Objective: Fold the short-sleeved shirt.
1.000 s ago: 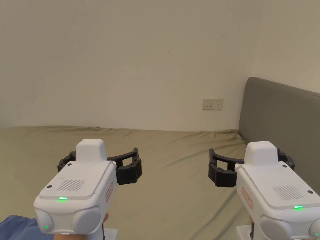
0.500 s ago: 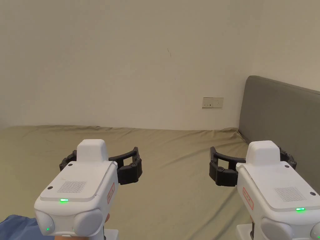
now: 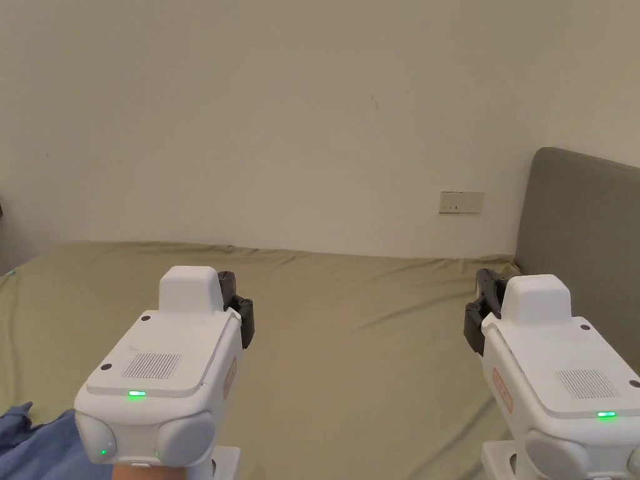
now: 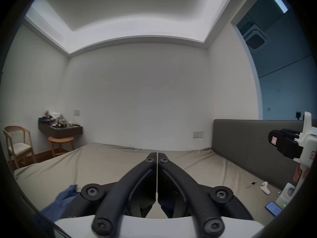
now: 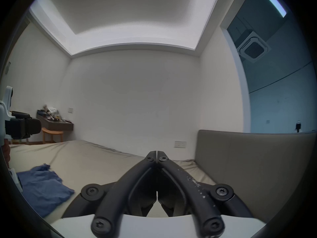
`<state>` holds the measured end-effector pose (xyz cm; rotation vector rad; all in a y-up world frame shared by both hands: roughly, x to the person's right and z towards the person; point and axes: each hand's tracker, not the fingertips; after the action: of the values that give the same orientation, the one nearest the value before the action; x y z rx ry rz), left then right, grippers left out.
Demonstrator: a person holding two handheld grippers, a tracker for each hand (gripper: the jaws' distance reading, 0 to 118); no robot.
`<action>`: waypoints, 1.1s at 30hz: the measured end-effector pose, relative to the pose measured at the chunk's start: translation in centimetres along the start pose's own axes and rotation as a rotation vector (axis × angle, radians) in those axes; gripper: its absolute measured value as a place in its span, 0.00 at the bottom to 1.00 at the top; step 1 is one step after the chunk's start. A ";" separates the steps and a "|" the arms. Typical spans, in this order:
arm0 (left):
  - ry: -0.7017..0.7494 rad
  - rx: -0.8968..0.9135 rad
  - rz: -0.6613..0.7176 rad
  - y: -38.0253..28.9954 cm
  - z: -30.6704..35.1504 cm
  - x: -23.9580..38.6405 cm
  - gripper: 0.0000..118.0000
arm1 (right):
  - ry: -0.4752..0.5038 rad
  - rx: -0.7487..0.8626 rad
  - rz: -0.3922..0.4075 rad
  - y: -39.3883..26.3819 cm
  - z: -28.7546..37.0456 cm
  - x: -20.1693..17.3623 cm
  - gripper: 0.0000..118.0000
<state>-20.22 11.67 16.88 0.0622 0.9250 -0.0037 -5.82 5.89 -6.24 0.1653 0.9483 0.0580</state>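
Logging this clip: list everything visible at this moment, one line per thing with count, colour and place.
shirt: one, blue, crumpled on the bed's near left part
bed: one, olive sheet, under both grippers
headboard: one, grey, right end of the bed
wall socket: one, pale, wall beside the headboard
chair: one, wooden, far left
stool: one, wooden, under the shelf
shelf: one, dark, wall-mounted, cluttered
game controller: one, white, on the bed near the headboard
phone: one, lit screen, on the bed
left gripper: black jaws, shut, empty
right gripper: black jaws, shut, empty
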 end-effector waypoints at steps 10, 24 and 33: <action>0.412 -0.075 -0.003 -0.5 6.0 -15.7 0.00 | 0.361 0.017 -0.038 -0.1 -1.8 -15.7 0.01; 0.374 -0.607 0.166 -13.9 -0.8 -22.4 0.97 | 0.447 -0.181 -0.037 -6.6 -5.3 -22.5 0.01; 0.393 -0.945 0.214 -25.3 -6.9 -23.3 0.97 | 0.457 -0.328 -0.009 -12.7 -9.1 -24.8 0.01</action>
<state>-40.47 -13.80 30.02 -0.7373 1.2274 0.6595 -27.93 -8.63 6.37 -0.1645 1.3789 0.2491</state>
